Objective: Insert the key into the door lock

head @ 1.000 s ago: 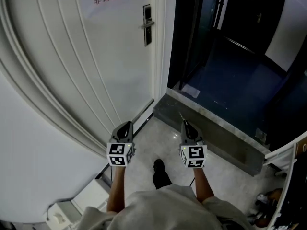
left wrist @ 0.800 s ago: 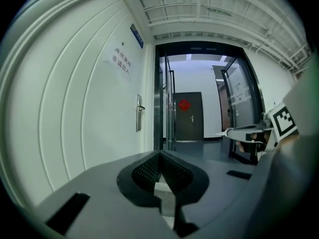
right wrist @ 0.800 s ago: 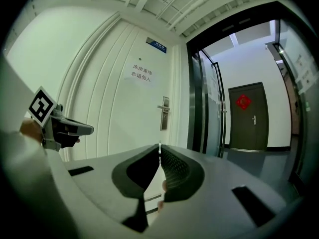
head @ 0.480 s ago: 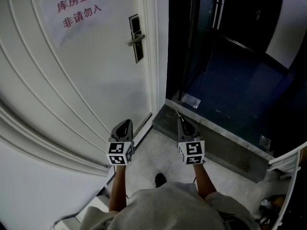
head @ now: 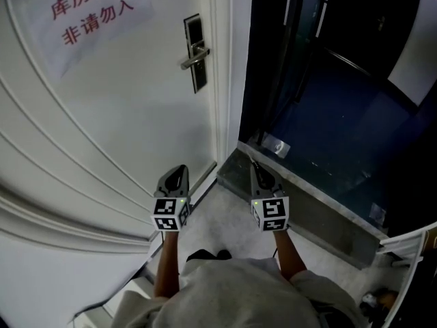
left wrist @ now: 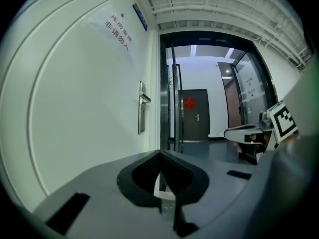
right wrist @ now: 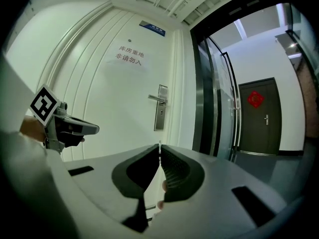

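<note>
Closed in on the door (head: 123,115) over the last second: lock plate (head: 196,53) now bigger in head view, but still far ahead of both tips and left of the right gripper (head: 257,172). Right gripper pinching the key (right wrist: 159,144), thin blade poking past near-closed tips, roughly level. Left gripper (head: 179,171) pressed together, empty. Still approach phase. Needs more advance plus leftward shift to line up. Keyhole not resolvable yet.

We record an office-building corridor: white door (head: 123,121) with red-lettered notice (head: 89,12) and lever lock (head: 196,53), glass doors (right wrist: 219,93), hallway (left wrist: 209,147) beyond
</note>
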`<state>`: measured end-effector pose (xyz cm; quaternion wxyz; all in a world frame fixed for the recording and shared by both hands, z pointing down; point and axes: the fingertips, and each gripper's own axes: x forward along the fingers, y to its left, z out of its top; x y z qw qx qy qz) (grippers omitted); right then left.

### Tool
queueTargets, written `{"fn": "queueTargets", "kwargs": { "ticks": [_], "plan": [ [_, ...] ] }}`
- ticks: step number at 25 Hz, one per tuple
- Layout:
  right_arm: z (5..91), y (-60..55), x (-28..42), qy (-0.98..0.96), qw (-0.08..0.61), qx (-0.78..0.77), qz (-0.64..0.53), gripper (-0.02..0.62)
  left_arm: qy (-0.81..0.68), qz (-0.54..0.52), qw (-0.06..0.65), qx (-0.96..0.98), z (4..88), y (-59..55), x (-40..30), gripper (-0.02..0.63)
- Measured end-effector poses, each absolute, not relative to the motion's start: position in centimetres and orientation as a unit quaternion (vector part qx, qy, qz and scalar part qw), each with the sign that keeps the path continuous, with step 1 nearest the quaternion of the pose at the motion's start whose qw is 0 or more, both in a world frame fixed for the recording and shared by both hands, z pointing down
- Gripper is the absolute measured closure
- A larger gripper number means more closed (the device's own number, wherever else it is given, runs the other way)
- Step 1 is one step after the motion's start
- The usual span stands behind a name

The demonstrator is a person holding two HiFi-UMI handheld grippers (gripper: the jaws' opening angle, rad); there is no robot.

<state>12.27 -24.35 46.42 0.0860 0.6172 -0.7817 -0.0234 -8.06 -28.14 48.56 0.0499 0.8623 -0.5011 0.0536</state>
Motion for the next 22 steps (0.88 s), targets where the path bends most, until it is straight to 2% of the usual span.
{"fn": "queueTargets", "kwargs": {
  "ticks": [22],
  "plan": [
    [45.1, -41.8, 10.8, -0.762, 0.084, 0.642, -0.027, 0.565, -0.448, 0.045, 0.032, 0.892, 46.7, -45.3, -6.3, 0.589]
  ]
}}
